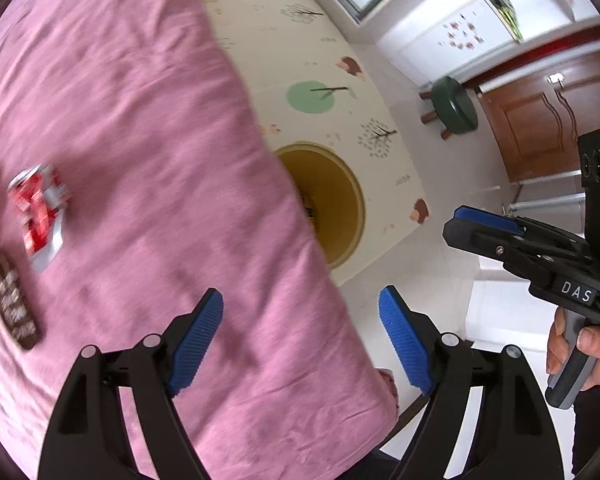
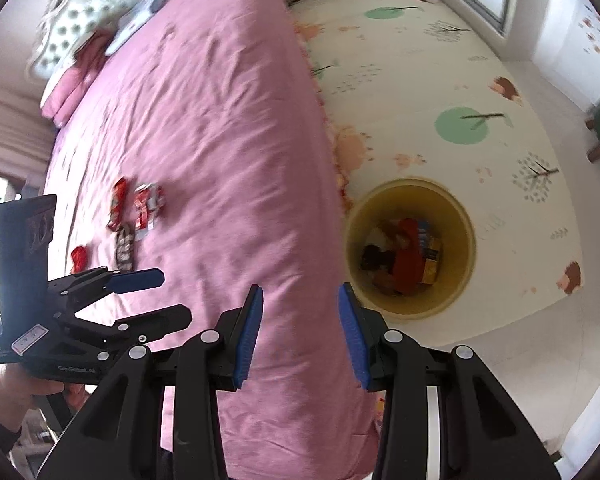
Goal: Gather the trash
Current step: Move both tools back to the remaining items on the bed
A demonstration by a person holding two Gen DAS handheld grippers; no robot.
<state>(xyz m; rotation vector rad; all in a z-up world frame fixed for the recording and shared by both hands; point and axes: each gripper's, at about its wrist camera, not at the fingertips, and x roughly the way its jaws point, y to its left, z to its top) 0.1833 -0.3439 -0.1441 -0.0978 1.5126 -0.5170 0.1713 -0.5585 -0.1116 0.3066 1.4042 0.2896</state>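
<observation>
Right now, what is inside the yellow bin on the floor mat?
In the right wrist view the yellow bin holds a heap of trash, red, dark and orange-blue pieces. What lies under the heap is covered. In the left wrist view the bed hides most of the inside.

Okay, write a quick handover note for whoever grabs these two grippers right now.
Left gripper: open, empty, above the pink bedspread.
Right gripper: open, empty, near the bed's edge.
Round yellow bin stands on the patterned floor mat beside the bed, and already holds some wrappers.
Left on the bed: crumpled red-and-silver wrapper, long red wrapper, brown wrapper, small red wrapper.
Next: probably pick these up and drop them in the bin.
</observation>
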